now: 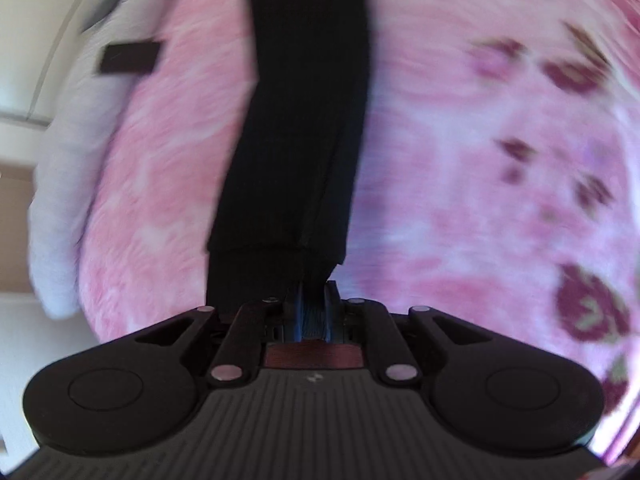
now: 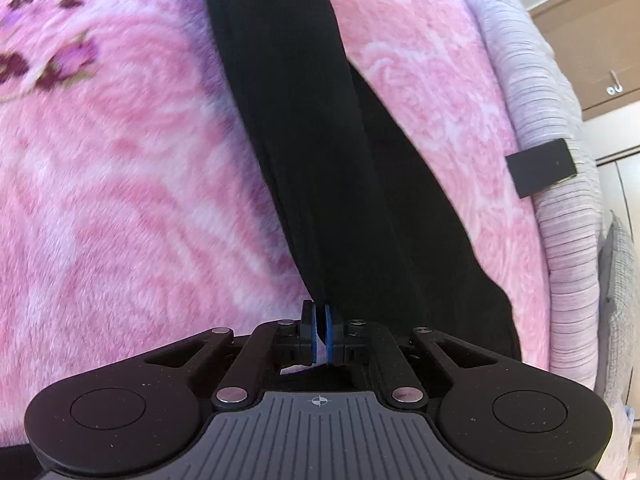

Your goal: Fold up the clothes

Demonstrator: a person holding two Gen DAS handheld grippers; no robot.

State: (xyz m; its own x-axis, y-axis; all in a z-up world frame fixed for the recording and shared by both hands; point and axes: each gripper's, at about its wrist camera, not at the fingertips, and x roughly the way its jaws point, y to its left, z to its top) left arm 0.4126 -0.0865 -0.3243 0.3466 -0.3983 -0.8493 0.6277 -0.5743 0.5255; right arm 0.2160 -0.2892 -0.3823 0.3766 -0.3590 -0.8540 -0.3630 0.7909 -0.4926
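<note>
Left wrist view: pale lilac bedding edge (image 1: 60, 184) at far left with a small dark tag (image 1: 130, 58) on it, then the pink floral blanket (image 1: 460, 184). My left gripper (image 1: 311, 300) is clamped on the cuffed end of the black garment (image 1: 304, 100), which runs straight up the frame over the blanket. Picture is blurred.

Right wrist view: pink blanket (image 2: 120, 184) on the left, my right gripper (image 2: 320, 328) pinched tight on black garment (image 2: 320, 160) fabric, cloth stretching up and away. Ribbed lilac bedding (image 2: 560, 208) with the tag (image 2: 542, 168) right, cabinet (image 2: 592, 48) behind.
</note>
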